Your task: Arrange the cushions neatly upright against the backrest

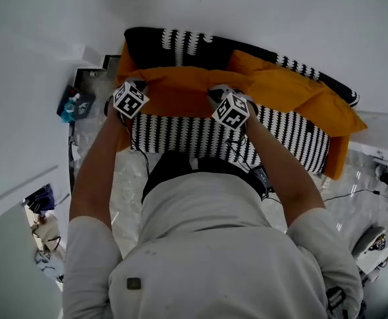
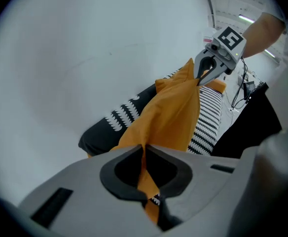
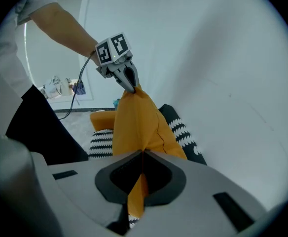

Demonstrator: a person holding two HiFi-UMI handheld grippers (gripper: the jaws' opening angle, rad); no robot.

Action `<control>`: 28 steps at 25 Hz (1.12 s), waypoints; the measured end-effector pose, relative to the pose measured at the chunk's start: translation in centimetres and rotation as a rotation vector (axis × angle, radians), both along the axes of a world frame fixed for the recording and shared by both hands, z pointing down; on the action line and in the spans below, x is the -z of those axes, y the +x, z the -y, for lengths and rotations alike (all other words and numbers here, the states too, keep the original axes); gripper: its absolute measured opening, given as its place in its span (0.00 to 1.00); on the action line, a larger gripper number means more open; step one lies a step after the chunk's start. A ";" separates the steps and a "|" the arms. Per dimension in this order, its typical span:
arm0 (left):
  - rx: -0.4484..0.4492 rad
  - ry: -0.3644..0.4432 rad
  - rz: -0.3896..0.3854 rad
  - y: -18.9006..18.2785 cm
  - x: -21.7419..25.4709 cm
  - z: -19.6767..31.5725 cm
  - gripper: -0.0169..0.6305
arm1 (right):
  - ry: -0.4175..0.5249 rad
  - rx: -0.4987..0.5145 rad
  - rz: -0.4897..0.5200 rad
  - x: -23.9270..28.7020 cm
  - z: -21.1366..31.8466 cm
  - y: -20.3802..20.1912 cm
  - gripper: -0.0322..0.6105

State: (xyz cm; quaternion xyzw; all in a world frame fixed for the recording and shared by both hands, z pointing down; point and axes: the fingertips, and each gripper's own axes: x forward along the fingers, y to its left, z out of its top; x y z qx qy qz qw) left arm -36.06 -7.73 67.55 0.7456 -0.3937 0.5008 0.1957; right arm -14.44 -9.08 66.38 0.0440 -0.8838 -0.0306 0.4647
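both grippers are clamped on one orange cushion. the left gripper (image 2: 145, 151) has its jaws pressed together on a fold of the cushion (image 2: 176, 110), and the cloth runs through them and hangs out below. the right gripper (image 3: 141, 154) is pinched on another fold of the same cover in the same way.

each gripper view also catches the other gripper across the cloth. its tips nip a peaked corner, and the fabric is stretched between the two. the head view shows none of this, since there the marker cubes and hands cover the jaws.

only the head view gives the layout. the cushion is spread side to side between the grippers, in front of the backrest (image 1: 181, 45), which is black with white marks, and behind the front of the striped seat (image 1: 200, 138). whether it touches the seat cannot be told.

a second cushion (image 1: 293, 95), also orange, lies slumped just to its right, against the backrest and partly on the seat. the left gripper view shows only a scrap of orange beyond the right gripper.

a white wall (image 2: 85, 58) stands behind the backrest and fills most of both gripper views. only the head view shows the person's grey top (image 1: 207, 244), both forearms, and the pale glossy floor (image 1: 124, 198). a blue object (image 1: 74, 104) lies on the floor at the left and a cable (image 1: 353, 195) at the right.
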 end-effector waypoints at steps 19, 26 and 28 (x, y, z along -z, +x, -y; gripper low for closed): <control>-0.285 -0.035 -0.016 -1.9 -3.8 9.8 0.06 | -0.030 -0.287 -0.044 -4.6 4.4 -2.2 0.09; -0.294 -0.060 -0.014 -3.2 -5.7 11.1 0.06 | -0.051 -0.296 -0.075 -7.6 5.8 -3.5 0.09; -0.290 -0.065 -0.019 -3.5 -6.1 11.4 0.06 | -0.053 -0.297 -0.089 -8.5 6.5 -3.6 0.09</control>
